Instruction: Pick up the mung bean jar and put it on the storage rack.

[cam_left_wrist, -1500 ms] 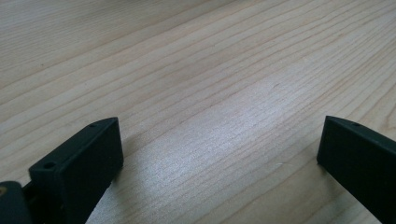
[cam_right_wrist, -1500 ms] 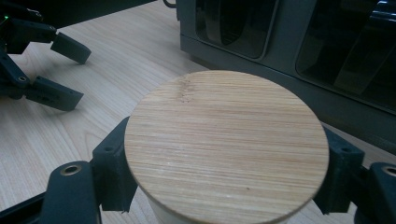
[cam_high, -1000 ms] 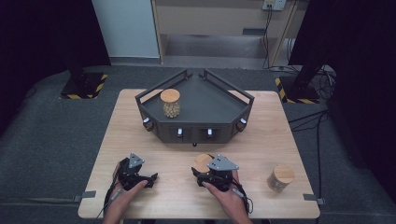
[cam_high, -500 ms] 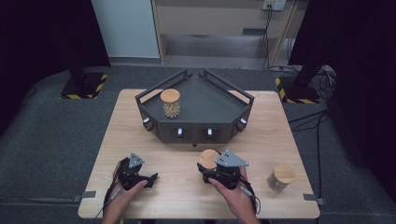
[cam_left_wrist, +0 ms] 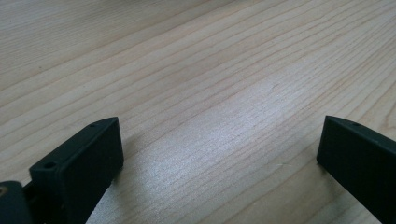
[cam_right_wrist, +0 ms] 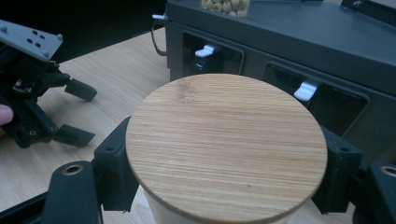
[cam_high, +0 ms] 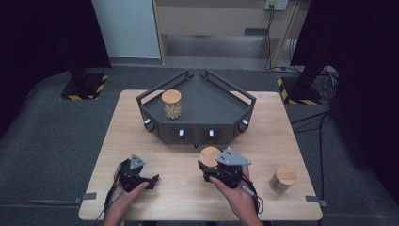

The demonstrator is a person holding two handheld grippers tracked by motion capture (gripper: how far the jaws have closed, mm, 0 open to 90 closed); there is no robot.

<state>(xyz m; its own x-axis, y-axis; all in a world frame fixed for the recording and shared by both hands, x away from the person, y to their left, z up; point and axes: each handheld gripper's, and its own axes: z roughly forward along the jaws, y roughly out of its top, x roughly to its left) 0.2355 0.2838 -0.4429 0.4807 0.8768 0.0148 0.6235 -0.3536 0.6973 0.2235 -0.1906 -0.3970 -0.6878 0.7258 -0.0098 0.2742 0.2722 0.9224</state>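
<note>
Right gripper (cam_high: pixel 207 165): closed on a jar (cam_high: pixel 209 156) with a round wooden lid; in the right gripper view (cam_right_wrist: pixel 226 179) one black jaw presses the jar just under the lid on each side.
Held jar (cam_right_wrist: pixel 226 145): sits squarely between the right jaws, upright, its lid level and facing up; the pale body shows just below the lid rim.
Where the jar is: in the high view it is at the near middle of the table (cam_high: pixel 141 146), just in front of the dark tray's front wall; whether its base touches the wood I cannot tell.
Left gripper (cam_high: pixel 151 180): jaws wide apart with only bare wood between them; in the left gripper view (cam_left_wrist: pixel 219 140) the two black jaws stand at the far sides of the frame, low over the tabletop.
Left gripper seen from the right one (cam_right_wrist: pixel 74 112): off to the side of the held jar, well apart from it, jaws spread.
Dark tray (cam_high: pixel 226 106): a many-sided stand at the middle of the table, with white catches (cam_right_wrist: pixel 305 89) along its front wall.
Jar on the tray (cam_high: pixel 171 104): upright near its left rear corner, wooden lid on, filled with small pale round pieces.
Third jar (cam_high: pixel 283 179): upright near the right front edge of the table, well apart from both grippers.
</note>
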